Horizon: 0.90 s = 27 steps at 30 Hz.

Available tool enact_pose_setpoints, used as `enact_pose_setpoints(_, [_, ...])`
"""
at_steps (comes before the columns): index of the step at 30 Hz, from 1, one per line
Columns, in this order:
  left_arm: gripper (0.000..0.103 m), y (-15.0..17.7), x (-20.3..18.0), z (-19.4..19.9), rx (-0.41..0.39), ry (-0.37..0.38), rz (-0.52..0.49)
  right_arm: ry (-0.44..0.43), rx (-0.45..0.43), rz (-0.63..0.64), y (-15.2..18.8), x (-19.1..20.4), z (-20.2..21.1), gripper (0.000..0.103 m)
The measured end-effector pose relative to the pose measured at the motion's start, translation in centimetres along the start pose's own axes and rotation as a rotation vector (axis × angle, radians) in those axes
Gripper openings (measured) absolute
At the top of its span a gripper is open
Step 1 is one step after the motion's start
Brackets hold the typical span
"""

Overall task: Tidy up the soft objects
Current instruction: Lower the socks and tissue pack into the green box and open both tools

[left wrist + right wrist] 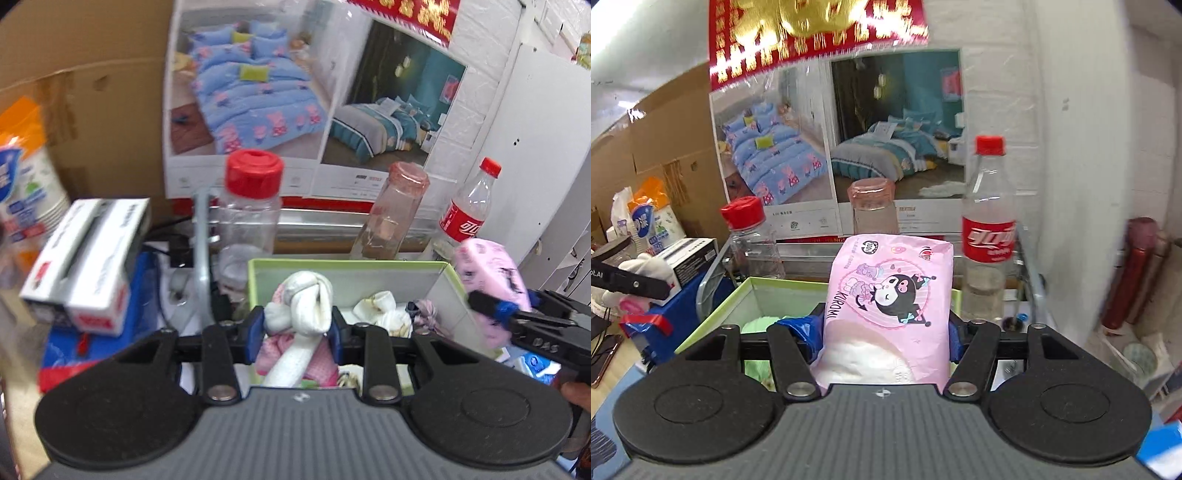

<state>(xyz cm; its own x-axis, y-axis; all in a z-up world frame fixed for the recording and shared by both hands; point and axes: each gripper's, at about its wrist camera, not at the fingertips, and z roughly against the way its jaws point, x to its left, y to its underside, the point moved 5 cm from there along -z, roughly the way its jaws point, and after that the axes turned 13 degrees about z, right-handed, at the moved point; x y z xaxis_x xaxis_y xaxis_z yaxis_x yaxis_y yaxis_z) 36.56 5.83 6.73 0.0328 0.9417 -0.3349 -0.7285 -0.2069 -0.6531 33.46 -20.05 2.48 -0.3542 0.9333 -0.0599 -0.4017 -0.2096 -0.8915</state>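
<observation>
My left gripper (297,326) is shut on a knotted white sock bundle (308,306) and holds it over the near edge of a green-rimmed box (347,263). The box holds white socks (384,310), a pink checked cloth (317,363) and a dark patterned piece. My right gripper (886,328) is shut on a pink Kuromi tissue pack (890,295), held upright above the same box (738,299). In the left wrist view the pack (487,273) hangs at the box's right corner. The left gripper with the sock (635,273) shows at the right wrist view's left edge.
Behind the box stand a red-capped clear jar (251,206), a pink-topped bottle (395,214) and a cola bottle (469,206). A white carton (88,258) lies on a blue box at left. Bedding posters and cardboard back the scene. Red flasks (1134,273) stand right.
</observation>
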Motion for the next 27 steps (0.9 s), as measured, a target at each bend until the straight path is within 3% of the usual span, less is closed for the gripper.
enact_pose_setpoints(4, [0.031,0.3,-2.0,-4.6,0.054,0.007,-0.025,-0.061,0.052,-0.007,0.0,0.6,-4.7,0.048])
enact_pose_setpoints(6, [0.036,0.7,-2.4,-6.4,0.074,-0.005,-0.034,-0.095,0.077,-0.009,0.6,1.2,-6.4,0.050])
enact_pose_setpoints(7, [0.062,0.9,-2.5,-7.1,0.081,-0.015,-0.038,-0.104,0.090,-0.011,0.9,1.4,-7.0,0.051])
enact_pose_setpoints(8, [0.079,1.1,-2.6,-7.6,0.082,-0.022,-0.041,-0.112,0.111,-0.019,1.1,1.6,-7.6,0.051])
enact_pose_setpoints(11, [0.079,1.7,-2.8,-7.6,0.073,-0.018,-0.052,-0.109,0.170,-0.061,1.6,1.5,-8.1,0.052])
enact_pose_setpoints(15, [0.079,1.9,-2.8,-6.2,0.044,-0.041,-0.058,-0.050,0.018,-0.087,-0.1,0.8,-5.2,0.054])
enact_pose_setpoints(17, [0.079,2.3,-2.9,-4.9,0.018,-0.052,-0.065,-0.049,-0.011,-0.088,-0.6,0.7,-3.7,0.055])
enact_pose_setpoints(27, [0.080,6.0,-4.2,3.3,-0.057,-0.022,-0.114,-0.033,0.025,-0.052,1.9,1.7,2.2,0.058])
